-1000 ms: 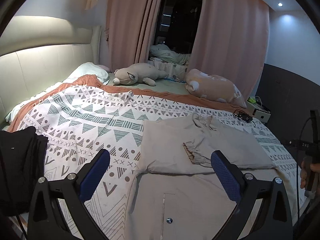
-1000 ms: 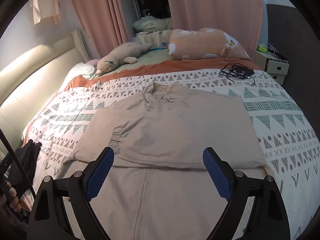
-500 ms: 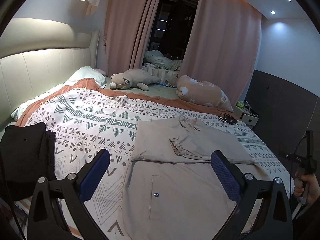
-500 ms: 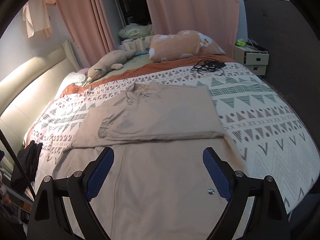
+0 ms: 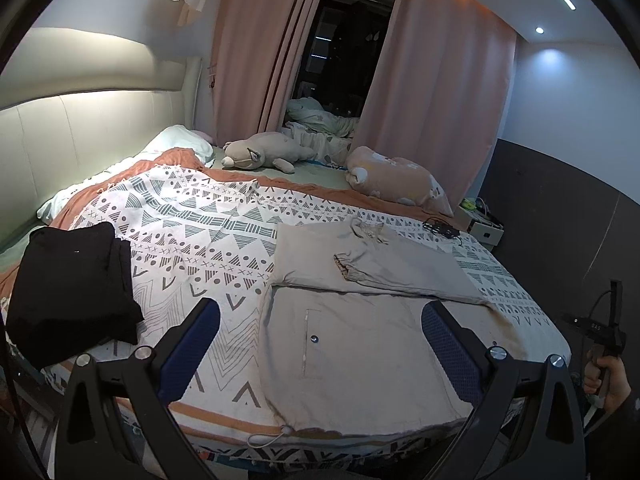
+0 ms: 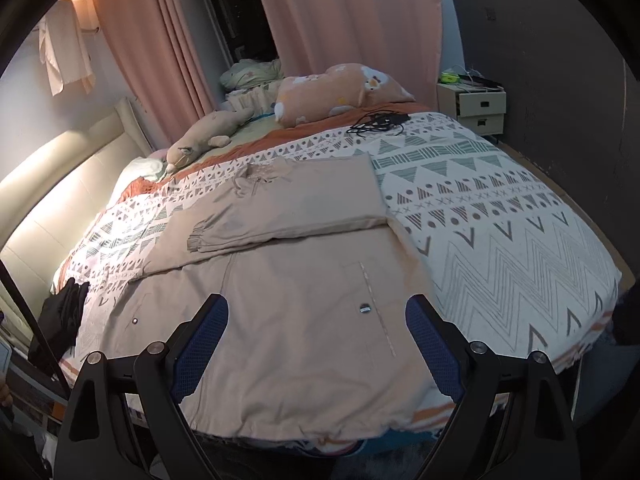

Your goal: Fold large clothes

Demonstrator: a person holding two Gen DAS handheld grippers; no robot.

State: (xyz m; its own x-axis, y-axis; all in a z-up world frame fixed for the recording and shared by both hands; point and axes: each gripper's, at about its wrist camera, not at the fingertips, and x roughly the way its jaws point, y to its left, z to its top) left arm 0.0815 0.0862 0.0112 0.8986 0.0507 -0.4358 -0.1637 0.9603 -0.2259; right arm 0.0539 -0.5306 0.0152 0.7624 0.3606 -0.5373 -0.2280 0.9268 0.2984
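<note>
The tan jacket [image 6: 304,312] lies flat on the bed [image 6: 520,240], its long way running from the pillow [image 6: 340,92] end to both wide-open, empty claws, left claw [image 5: 320,344] and right claw [image 6: 316,344], at its bottom hem.

Patterned blanket [image 5: 192,216] covered bed. Plush toy [image 5: 260,154] lay at 12 o'clock, pink pillow [image 6: 336,92] & black cable [image 6: 376,122] at 1, nightstand [image 6: 476,110] at 2.

Beige jacket [image 6: 304,320] on white bedspread [image 6: 500,240], grey-green geometric print, rust border. Black folded garment [image 5: 72,288] at its left edge. Pink curtains [image 5: 432,120]; blue gripper pads [image 6: 200,344].
</note>
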